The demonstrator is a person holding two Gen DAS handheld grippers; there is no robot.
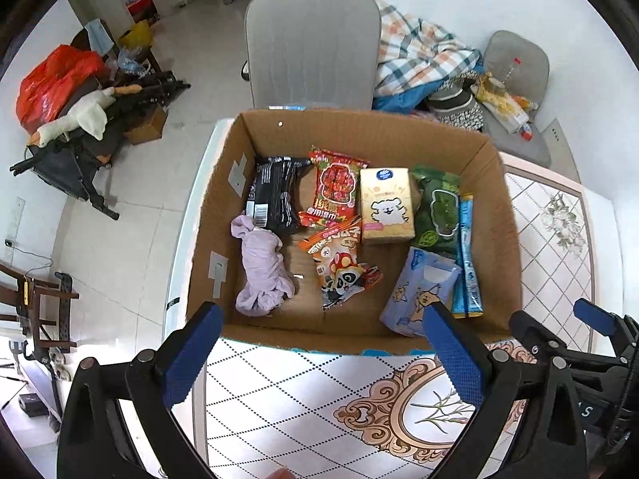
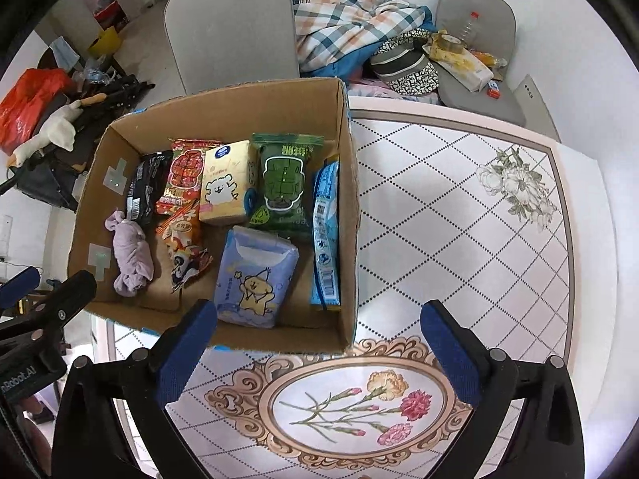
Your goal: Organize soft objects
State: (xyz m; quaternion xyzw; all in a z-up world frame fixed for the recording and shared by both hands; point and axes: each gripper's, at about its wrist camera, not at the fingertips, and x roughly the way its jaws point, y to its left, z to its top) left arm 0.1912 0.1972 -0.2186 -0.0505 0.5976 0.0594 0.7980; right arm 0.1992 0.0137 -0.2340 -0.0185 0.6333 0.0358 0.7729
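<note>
An open cardboard box [image 1: 507, 215] [image 2: 347, 183] stands on the patterned table and holds soft packs: a lilac cloth bundle [image 1: 263, 267] [image 2: 129, 257], a black pack [image 1: 275, 193], a red snack bag [image 1: 335, 187], a yellow tissue pack [image 1: 386, 205] [image 2: 225, 183], a green pack [image 1: 437, 209] [image 2: 283, 183], a blue tissue pack [image 1: 415, 295] [image 2: 255, 275], a panda snack bag [image 1: 343, 267] and blue sticks [image 1: 467, 255] [image 2: 325, 235]. My left gripper [image 1: 319, 343] is open and empty above the box's near wall. My right gripper [image 2: 319, 339] is open and empty at the box's near right corner.
The flowered tablecloth [image 2: 459, 219] spreads right of the box. A grey chair [image 1: 311, 44] stands behind the box, with a plaid blanket [image 2: 351, 20] and a cluttered second chair [image 2: 475, 40] to its right. Bags and a plush goose [image 1: 76, 115] lie on the floor at left.
</note>
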